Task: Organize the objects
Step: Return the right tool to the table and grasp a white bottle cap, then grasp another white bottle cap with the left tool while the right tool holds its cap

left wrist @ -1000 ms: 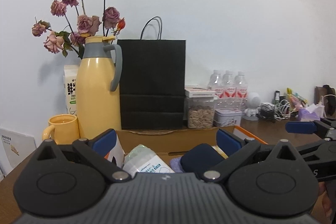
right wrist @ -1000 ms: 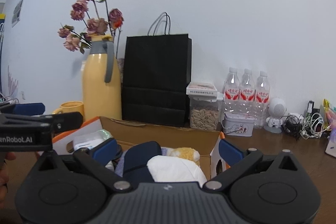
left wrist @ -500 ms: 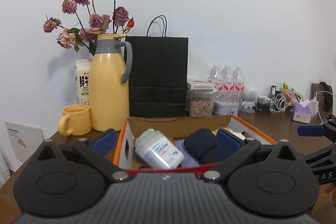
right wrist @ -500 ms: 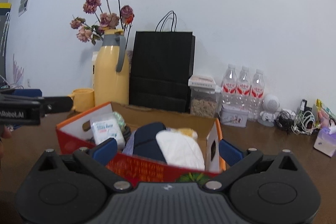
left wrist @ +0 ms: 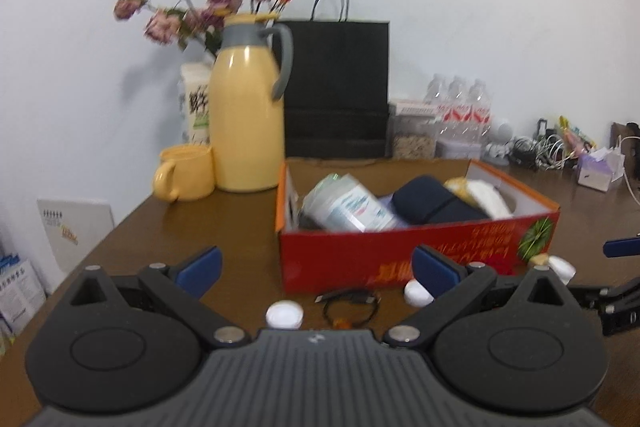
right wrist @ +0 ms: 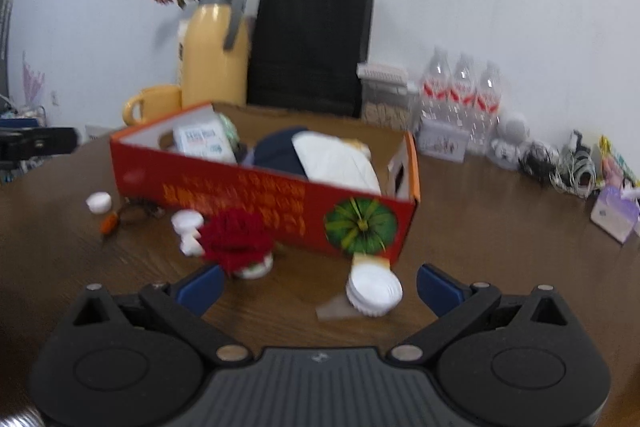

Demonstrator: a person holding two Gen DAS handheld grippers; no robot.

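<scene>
A red cardboard box [left wrist: 404, 251] [right wrist: 260, 197] stands on the brown table, holding a wipes pack [left wrist: 348, 209], a dark blue pouch [left wrist: 432, 205] and a white bundle [right wrist: 336, 161]. In front of it lie white caps [left wrist: 284, 315] [right wrist: 98, 202], a black cable [left wrist: 350, 305], a red flower in a small pot [right wrist: 238, 241] and a white ribbed lid [right wrist: 374, 289]. My left gripper [left wrist: 316, 269] is open, back from the box. My right gripper [right wrist: 318, 289] is open too, with the lid lying between its fingers on the table.
Behind the box stand a yellow jug [left wrist: 246, 123] with dried roses, a yellow mug [left wrist: 184, 173], a black paper bag [left wrist: 336, 87], a seed jar [right wrist: 384, 95] and water bottles [right wrist: 460, 95]. Cables and a tissue pack [right wrist: 614, 213] lie at the right. A calendar [left wrist: 74, 227] leans at the left.
Both grippers have pulled back and risen from the box. Its red front and the small items before it now show. Both stay open.
</scene>
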